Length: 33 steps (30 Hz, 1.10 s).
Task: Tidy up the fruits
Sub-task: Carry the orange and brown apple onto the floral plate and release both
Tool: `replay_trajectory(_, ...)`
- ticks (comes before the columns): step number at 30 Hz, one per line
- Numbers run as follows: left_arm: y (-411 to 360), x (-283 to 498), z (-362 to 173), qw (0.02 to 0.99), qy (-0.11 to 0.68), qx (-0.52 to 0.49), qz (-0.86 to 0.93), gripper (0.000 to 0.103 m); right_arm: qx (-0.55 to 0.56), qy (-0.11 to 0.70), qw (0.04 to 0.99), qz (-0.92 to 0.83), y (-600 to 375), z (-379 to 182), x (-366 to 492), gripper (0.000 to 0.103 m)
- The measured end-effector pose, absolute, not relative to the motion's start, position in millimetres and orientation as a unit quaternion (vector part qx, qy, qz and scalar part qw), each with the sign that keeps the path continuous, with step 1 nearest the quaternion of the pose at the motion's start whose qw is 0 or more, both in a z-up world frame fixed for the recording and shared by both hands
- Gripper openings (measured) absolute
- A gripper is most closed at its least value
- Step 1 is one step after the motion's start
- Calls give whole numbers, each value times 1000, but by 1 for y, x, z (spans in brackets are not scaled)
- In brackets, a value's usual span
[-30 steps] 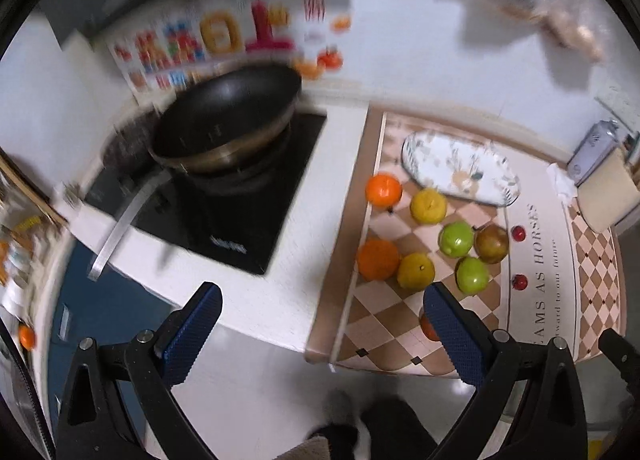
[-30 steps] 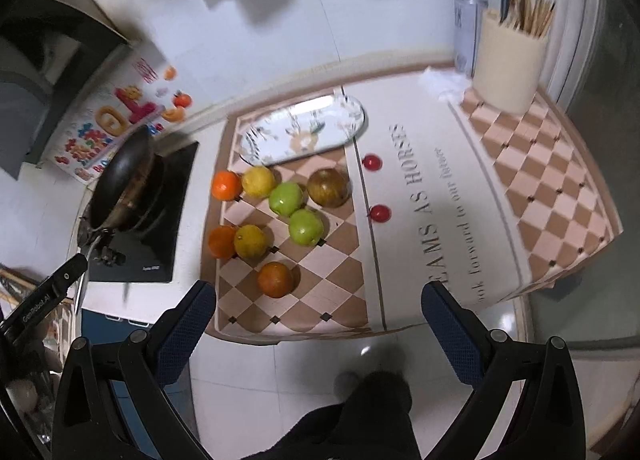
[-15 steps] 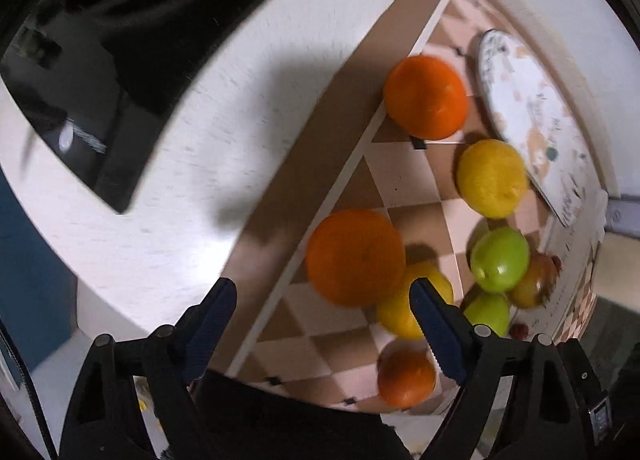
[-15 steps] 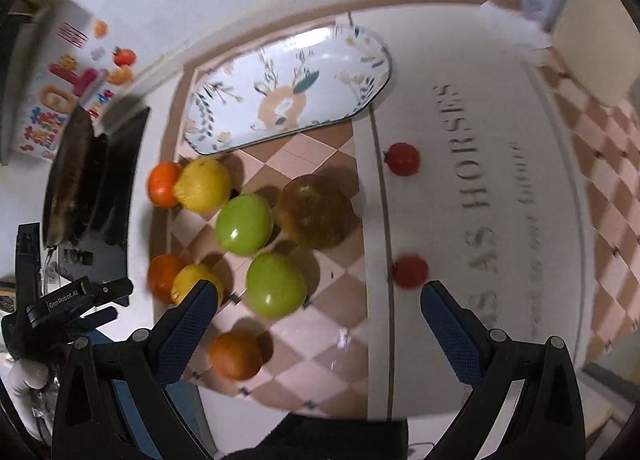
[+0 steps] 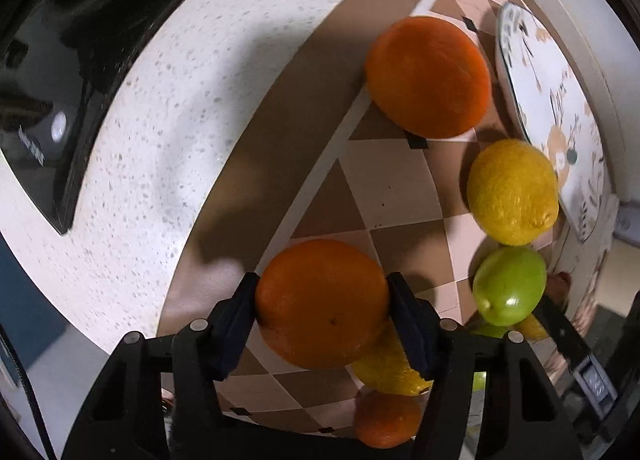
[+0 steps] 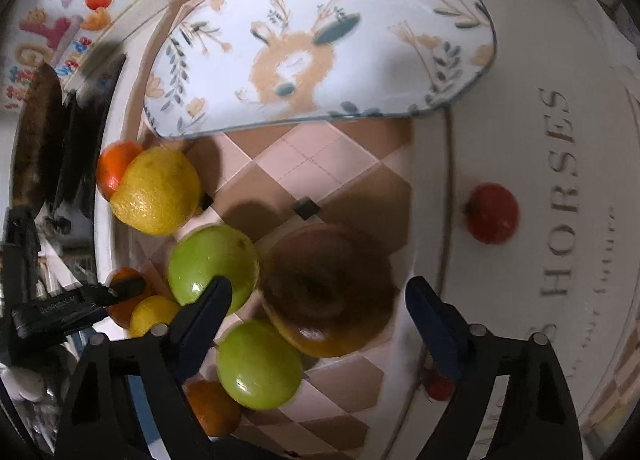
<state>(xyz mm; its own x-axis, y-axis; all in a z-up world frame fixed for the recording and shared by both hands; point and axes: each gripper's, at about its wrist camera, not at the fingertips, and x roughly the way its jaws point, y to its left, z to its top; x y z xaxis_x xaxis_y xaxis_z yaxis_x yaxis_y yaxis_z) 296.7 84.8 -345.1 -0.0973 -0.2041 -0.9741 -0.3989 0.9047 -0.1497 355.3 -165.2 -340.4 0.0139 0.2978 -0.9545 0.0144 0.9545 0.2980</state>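
Left wrist view: the left tool (image 5: 322,308) pinches an orange (image 5: 322,302) on the checkered mat (image 5: 384,188), probably to carry it to the plate (image 6: 320,44). The right tool (image 6: 316,300) is spread around the brown fruit (image 6: 328,284), ready to close.

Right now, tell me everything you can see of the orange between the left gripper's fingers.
The orange is round, deep orange, with a finely pitted matte peel and one tiny dark speck. It looks whole. The left gripper is shut on it, blue pads pressing both flanks. It sits over the checkered mat near its brown border; whether it rests there or is lifted cannot be told. A lemon lies partly hidden behind it.
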Motion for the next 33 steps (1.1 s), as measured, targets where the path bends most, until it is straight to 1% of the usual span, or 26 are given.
replay_trajectory(2, 78, 296, -344, 644, 738, -188, 74, 62, 90, 697, 706, 94, -160, -343, 356, 79)
replay_trajectory(6, 68, 301, -344, 648, 738, -173, 69, 62, 89, 697, 705, 94, -157, -349, 355, 78)
replay_trajectory(7, 66, 303, -343, 649, 738, -173, 69, 61, 90, 700, 702, 93, -158, -351, 355, 76)
replay_trajectory(8, 65, 302, -342, 650, 737, -173, 70, 61, 89, 702, 701, 91, -157, -355, 354, 71)
replay_trajectory(9, 64, 303, -341, 651, 736, -170, 72, 61, 87, 700, 704, 90, -156, -356, 353, 69)
replay_trajectory(12, 67, 302, -335, 658, 732, -158, 74, 61, 85, 691, 711, 94, -158, -355, 345, 69)
replay_trajectory(15, 67, 305, -303, 675, 717, -163, 65, 61, 96, 683, 718, 93, -163, -347, 340, 68)
replay_trajectory(18, 60, 318, -256, 706, 690, -153, 47, 61, 120, 668, 728, 97, -176, -326, 341, 68)
replay_trajectory(21, 38, 356, -213, 738, 661, -134, 18, 61, 147, 639, 747, 106, -185, -298, 354, 68)
replay_trajectory(23, 26, 391, -207, 747, 652, -131, -12, 61, 152, 621, 761, 112, -188, -282, 371, 68)
replay_trajectory(25, 7, 427, -208, 749, 649, -129, -31, 61, 153, 606, 773, 110, -194, -274, 394, 68)
replay_trajectory(27, -8, 461, -224, 741, 658, -128, -44, 61, 144, 597, 783, 102, -195, -273, 424, 68)
replay_trajectory(30, -29, 503, -255, 712, 688, -125, -60, 61, 133, 602, 781, 94, -198, -286, 464, 68)
replay_trajectory(32, -39, 521, -279, 691, 709, -125, -61, 61, 119, 611, 777, 92, -200, -298, 484, 68)
replay_trajectory(33, -43, 526, -283, 683, 716, -129, -63, 61, 112, 616, 775, 89, -201, -304, 492, 68)
